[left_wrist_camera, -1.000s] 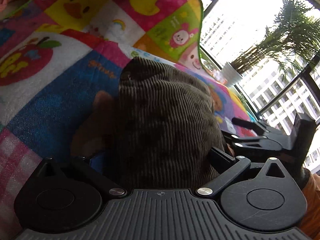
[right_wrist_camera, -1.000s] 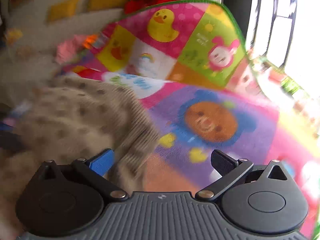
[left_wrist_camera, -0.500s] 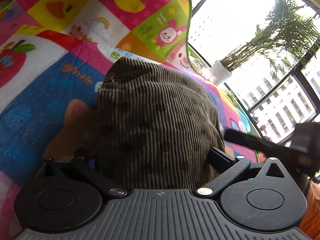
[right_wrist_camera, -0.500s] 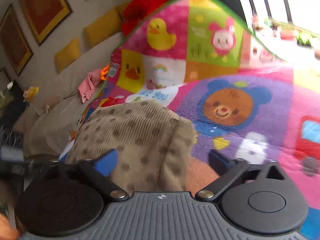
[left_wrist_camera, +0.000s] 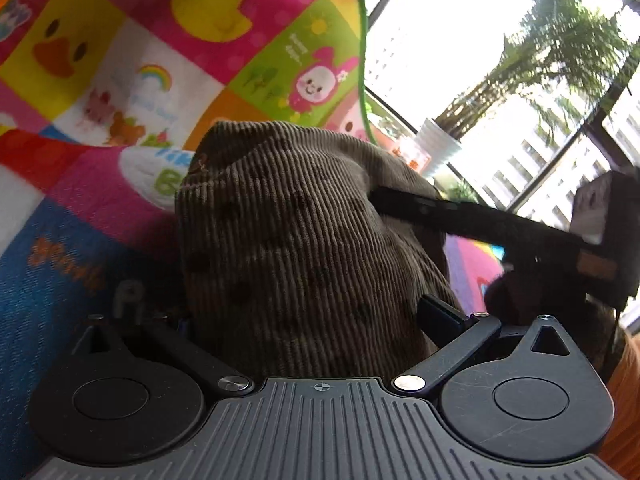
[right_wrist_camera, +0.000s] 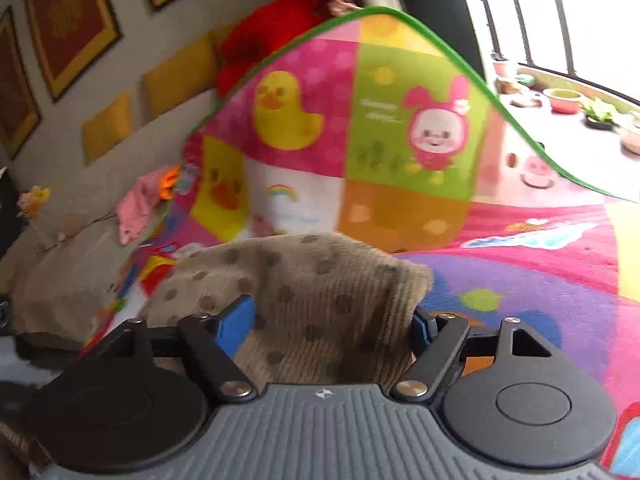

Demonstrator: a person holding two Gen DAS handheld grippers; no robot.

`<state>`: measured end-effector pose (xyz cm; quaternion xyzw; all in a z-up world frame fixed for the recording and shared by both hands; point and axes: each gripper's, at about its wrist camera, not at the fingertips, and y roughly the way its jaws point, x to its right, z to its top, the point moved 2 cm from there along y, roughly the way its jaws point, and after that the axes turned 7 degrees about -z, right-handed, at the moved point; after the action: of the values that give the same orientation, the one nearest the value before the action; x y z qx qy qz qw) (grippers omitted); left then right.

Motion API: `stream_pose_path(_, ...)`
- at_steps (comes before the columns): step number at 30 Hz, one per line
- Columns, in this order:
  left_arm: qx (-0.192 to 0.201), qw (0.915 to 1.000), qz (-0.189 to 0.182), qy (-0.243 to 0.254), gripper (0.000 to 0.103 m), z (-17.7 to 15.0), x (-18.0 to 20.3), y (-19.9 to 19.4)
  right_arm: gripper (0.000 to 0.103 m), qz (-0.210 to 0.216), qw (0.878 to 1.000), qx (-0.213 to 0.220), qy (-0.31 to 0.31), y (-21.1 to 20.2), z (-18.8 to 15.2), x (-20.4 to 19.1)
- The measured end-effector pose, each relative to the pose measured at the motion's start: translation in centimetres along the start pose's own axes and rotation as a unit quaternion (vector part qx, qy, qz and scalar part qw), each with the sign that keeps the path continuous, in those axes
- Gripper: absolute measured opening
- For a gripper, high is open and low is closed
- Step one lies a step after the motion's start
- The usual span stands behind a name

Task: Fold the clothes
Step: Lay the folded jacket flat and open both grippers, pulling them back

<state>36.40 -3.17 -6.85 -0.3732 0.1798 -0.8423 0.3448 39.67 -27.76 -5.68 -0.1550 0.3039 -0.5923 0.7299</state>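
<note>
A brown corduroy garment with darker dots [left_wrist_camera: 296, 240] stands bunched up between the jaws of my left gripper [left_wrist_camera: 308, 312]. It hides the left finger, and the right finger [left_wrist_camera: 440, 316] presses its edge, so the gripper is shut on it. In the right wrist view the same garment [right_wrist_camera: 316, 292] fills the gap of my right gripper [right_wrist_camera: 328, 324]. Its jaws are closing, and both blue pads [right_wrist_camera: 236, 320] touch the cloth. From the left wrist view, a right gripper finger [left_wrist_camera: 460, 220] lies against the garment's upper right side.
Underneath lies a bright cartoon play mat [right_wrist_camera: 520, 264]; its far green-edged side [right_wrist_camera: 400, 16] curls upward. Pink clothes [right_wrist_camera: 140, 208] lie at the mat's far left by a beige sofa with yellow cushions [right_wrist_camera: 176, 76]. Windows and a potted plant [left_wrist_camera: 440, 144] stand to the right.
My right gripper swung in from the right and narrowed its jaws around the garment, which earlier lay left of them. The left gripper kept its hold while shifting across the mat.
</note>
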Motion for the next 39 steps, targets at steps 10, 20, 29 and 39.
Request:
stream_pose_path(10,0.001,0.9978,0.038,0.054,0.103,-1.3,2.1,-2.8,0.097,-0.027,0.999,0.005,-0.031,-3.9,-3.5,1.5)
stream_pose_path(20,0.117,0.9876,0.007,0.104,0.103,1.9,6.0,-5.0,0.101,-0.06,0.993,-0.007,-0.103,-5.2,-7.0,0.0)
stream_pose_path(29,0.031,0.9969,-0.016,0.07,0.103,4.0,3.9,2.8,0.103,-0.052,0.997,-0.022,-0.061,-6.1,-7.5,1.5)
stream_pose_path(39,0.104,0.9877,0.096,0.066,0.103,-0.3,5.0,-5.7,0.103,-0.104,0.991,0.011,-0.085,-8.0,-9.0,-0.3)
